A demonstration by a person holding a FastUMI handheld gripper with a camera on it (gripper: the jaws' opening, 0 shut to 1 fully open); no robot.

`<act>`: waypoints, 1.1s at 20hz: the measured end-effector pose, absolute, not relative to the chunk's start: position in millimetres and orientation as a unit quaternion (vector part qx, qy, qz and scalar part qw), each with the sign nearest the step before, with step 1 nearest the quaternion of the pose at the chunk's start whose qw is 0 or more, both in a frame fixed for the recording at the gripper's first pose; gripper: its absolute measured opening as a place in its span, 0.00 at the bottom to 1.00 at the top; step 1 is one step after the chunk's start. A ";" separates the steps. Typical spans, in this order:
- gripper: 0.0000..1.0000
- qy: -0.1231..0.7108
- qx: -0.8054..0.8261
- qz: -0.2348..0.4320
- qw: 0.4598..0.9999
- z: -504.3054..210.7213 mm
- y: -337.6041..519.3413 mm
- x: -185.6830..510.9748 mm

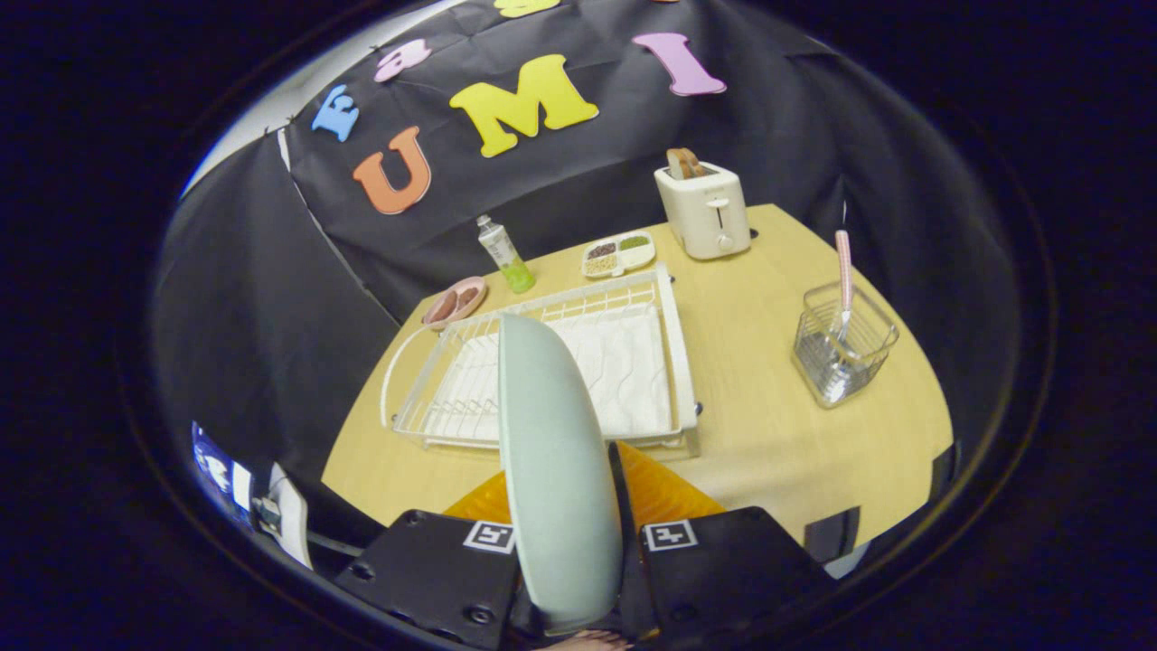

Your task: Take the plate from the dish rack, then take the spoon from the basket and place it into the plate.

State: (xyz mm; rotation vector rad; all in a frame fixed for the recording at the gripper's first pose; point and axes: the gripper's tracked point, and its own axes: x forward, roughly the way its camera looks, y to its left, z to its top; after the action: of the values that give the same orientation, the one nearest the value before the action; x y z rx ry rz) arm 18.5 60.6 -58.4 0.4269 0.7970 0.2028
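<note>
A pale green plate (pixel 551 461) stands on edge between my fingers, lifted above the table. My gripper (pixel 565 542) is shut on its lower rim. Beyond the plate lies the white wire dish rack (pixel 633 362), with no dishes in the part I can see. To the right, past the rack, a clear basket (pixel 842 348) holds a spoon (pixel 844 276) with a pink handle that sticks up out of it. The plate hides the rack's near middle.
A cream toaster (pixel 705 210) with bread stands at the table's far side. Beside it lie a divided snack tray (pixel 618 254), a small bottle (pixel 504 254) and a pink bowl [FF1 503,334]. Bare wooden table (pixel 750 425) lies between rack and basket.
</note>
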 end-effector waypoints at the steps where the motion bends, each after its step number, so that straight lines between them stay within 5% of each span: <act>1: 0.36 0.387 0.223 0.096 0.890 -68.9 59.0 13.3; 16: 0.38 0.442 0.388 0.078 0.805 -166.8 67.2 -5.5; 22: 0.55 0.453 0.392 0.084 0.796 -174.7 76.3 0.6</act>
State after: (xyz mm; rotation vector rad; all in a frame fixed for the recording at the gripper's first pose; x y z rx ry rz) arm 0.6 76.3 -174.7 0.8421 0.9719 0.1809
